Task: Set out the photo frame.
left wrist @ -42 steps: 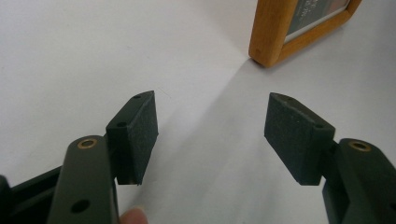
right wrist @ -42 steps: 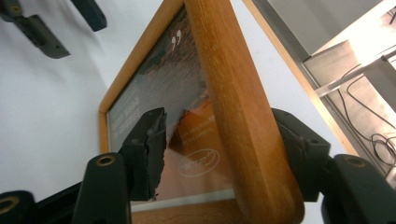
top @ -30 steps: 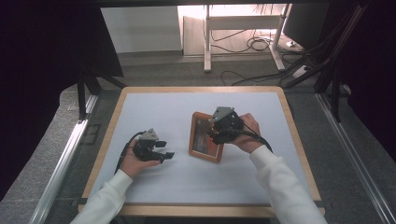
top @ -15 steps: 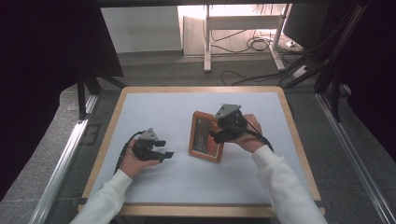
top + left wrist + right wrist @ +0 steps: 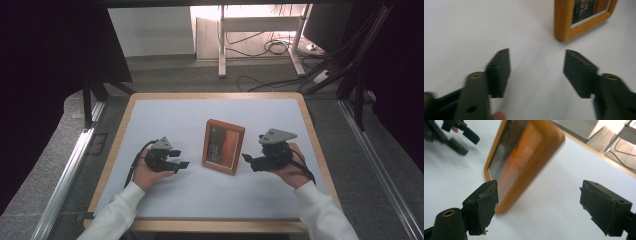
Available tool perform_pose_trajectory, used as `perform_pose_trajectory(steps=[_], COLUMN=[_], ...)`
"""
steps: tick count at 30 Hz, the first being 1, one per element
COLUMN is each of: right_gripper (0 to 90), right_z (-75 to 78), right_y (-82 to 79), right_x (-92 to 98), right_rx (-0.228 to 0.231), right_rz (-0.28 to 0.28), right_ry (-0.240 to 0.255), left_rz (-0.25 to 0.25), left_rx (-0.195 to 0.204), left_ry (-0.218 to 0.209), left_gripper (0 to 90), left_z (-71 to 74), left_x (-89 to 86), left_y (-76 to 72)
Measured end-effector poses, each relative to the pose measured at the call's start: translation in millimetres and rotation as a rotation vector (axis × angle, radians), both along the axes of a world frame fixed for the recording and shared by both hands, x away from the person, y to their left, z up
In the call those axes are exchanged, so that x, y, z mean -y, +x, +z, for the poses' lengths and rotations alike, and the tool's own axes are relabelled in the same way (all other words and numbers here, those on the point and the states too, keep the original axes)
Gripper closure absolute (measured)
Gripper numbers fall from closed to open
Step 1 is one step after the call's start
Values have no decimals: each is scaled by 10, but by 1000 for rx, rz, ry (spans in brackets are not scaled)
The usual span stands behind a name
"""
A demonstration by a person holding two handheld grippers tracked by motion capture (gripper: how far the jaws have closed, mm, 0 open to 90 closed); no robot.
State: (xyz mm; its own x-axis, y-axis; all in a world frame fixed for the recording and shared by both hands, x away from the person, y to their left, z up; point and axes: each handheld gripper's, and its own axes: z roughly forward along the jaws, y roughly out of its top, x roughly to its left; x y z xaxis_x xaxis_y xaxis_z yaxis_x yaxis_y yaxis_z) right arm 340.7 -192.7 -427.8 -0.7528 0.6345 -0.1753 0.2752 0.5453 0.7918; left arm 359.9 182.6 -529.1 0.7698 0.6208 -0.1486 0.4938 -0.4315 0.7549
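right tool point(image 5: 248, 160): moved off the picture frame point(image 5: 223, 146) to its right in the high view, jaws opened further, nothing between | left tool point(image 5: 181, 159): jaws closed a little, empty

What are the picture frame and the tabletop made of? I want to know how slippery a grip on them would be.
Picture frame: looks like wood, honey-orange with a smooth satin finish and rounded corners; it could be wood-look plastic. Its picture area looks like a flat print, and I can't tell if it is glazed. Tabletop: a matte white sheet, maybe laminate or paper, inside a light wooden rim.
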Motion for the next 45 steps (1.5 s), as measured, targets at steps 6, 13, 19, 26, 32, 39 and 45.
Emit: perform_pose_trajectory(steps=[6, 13, 19, 26, 32, 39, 45], right_gripper=[153, 156, 183, 175, 171, 166, 166], right_z=[-263, -494, -540, -605, -622, -639, -645], right_y=[-191, -282, -305, -297, -289, -275, -273], right_x=[251, 416, 486, 496, 525, 533, 534], right_rx=[-34, -52, -24, -50, -48, -48, -50], right_rz=[-36, -75, -123, -132, -145, -150, -153], right_ry=[12, 22, 42, 37, 34, 18, 11], left_rz=[29, 5, -23, -51, -57, -79, -107], left_rx=[10, -32, -52, -44, -50, -51, -51], left_ry=[-3, 14, 24, 19, 18, 24, 30], left_gripper=[641, 898, 900, 900, 900, 900, 900], left_z=[45, 40, -2, -4, -13, -7, 3], left_x=[122, 306, 459, 509, 507, 524, 553], left_y=[37, 156, 226, 201, 193, 163, 119])
